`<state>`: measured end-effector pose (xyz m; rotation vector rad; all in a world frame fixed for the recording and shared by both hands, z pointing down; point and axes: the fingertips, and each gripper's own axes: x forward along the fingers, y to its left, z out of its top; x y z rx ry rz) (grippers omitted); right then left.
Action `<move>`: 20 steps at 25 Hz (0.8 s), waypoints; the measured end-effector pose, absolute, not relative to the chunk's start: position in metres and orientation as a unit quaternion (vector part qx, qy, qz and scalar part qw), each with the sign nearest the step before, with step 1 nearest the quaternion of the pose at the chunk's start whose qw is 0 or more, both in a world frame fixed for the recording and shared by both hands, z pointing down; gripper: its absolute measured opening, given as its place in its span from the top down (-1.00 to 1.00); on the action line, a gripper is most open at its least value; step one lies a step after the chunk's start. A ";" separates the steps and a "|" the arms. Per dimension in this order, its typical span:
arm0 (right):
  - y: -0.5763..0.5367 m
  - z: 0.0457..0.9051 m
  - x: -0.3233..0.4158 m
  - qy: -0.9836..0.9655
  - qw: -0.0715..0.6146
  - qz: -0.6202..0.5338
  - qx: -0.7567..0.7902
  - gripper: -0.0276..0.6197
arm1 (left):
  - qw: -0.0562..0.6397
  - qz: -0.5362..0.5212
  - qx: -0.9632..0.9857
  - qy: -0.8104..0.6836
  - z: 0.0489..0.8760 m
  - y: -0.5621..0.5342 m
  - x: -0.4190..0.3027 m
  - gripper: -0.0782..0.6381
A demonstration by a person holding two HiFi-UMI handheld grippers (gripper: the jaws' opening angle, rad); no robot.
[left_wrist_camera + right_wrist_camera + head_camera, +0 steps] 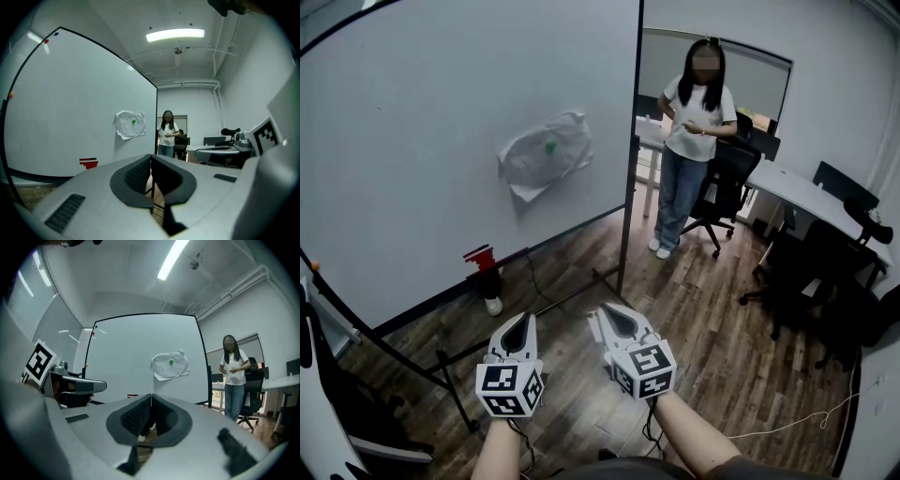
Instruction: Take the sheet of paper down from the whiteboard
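The left gripper [519,323] has its jaws closed together with nothing between them, and the right gripper [616,317], just beside it, is likewise closed and empty. Both are held low over the wooden floor [722,366], pointing toward the whiteboard [412,159] and well apart from it. The sheet of paper [546,150] is crumpled and hangs on the whiteboard's face, toward its right edge, pinned by a small green magnet [550,146]; neither gripper touches it. Lower on the board, to the left of the paper, a red object [479,256] sits at the bottom ledge. Past the board's right edge a person [694,122] in a white shirt and jeans stands on the floor, with a black office chair [727,178] just behind and a white worktop [806,195] further right.
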<state>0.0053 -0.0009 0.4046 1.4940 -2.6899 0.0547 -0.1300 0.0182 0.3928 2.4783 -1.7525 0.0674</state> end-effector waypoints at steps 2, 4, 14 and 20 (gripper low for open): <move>-0.006 0.405 0.011 -0.876 0.032 0.017 0.480 0.85 | 0.049 0.022 0.811 -0.583 0.392 0.014 -0.125 0.74; -0.013 0.406 0.015 -0.881 0.032 0.018 0.472 0.85 | 0.045 0.021 0.807 -0.588 0.391 0.009 -0.120 0.74; -0.050 0.418 0.021 -0.887 0.034 0.035 0.458 0.85 | 0.046 0.026 0.794 -0.606 0.391 -0.021 -0.119 0.74; -0.078 0.424 0.019 -0.886 0.035 0.036 0.461 0.85 | 0.043 0.026 0.792 -0.608 0.393 -0.052 -0.123 0.74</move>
